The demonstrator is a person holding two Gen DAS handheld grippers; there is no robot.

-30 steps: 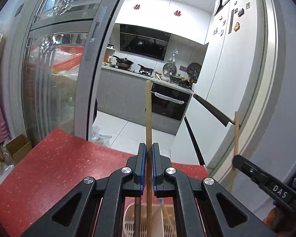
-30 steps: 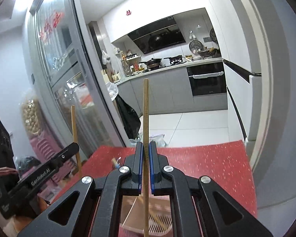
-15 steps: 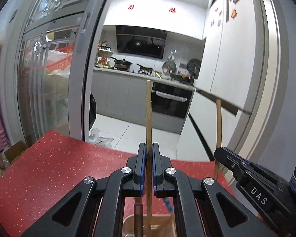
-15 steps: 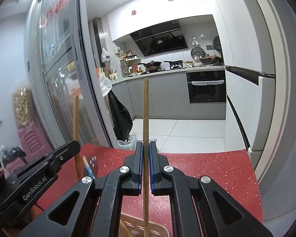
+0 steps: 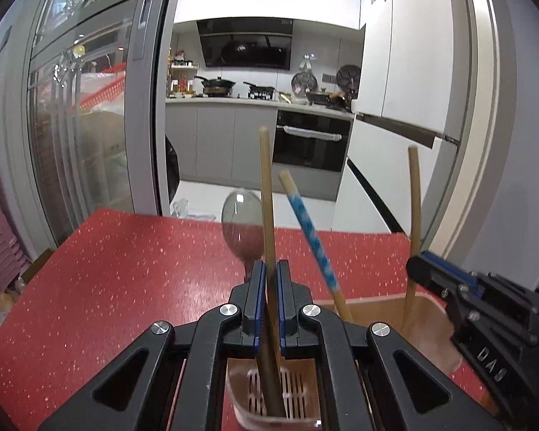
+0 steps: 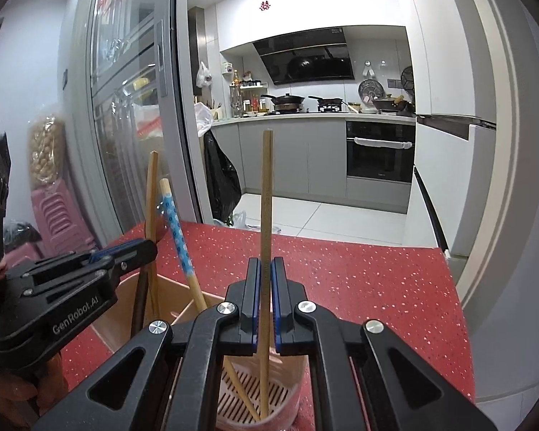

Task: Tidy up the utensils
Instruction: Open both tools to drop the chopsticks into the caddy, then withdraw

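left gripper: clamping tight on a plain wooden chopstick, pointing up toward 12 o'clock
right gripper: pinching another bare chopstick, its tip sitting inside the holder
utensil holder: pinkish tub, standing on the red table
blue-patterned chopstick: leaning in the holder toward 11 o'clock
spoon: poking up right behind the left claw

A red speckled table faces a bright kitchen: grey cabinets, black oven, white fridge, pale tiled floor.
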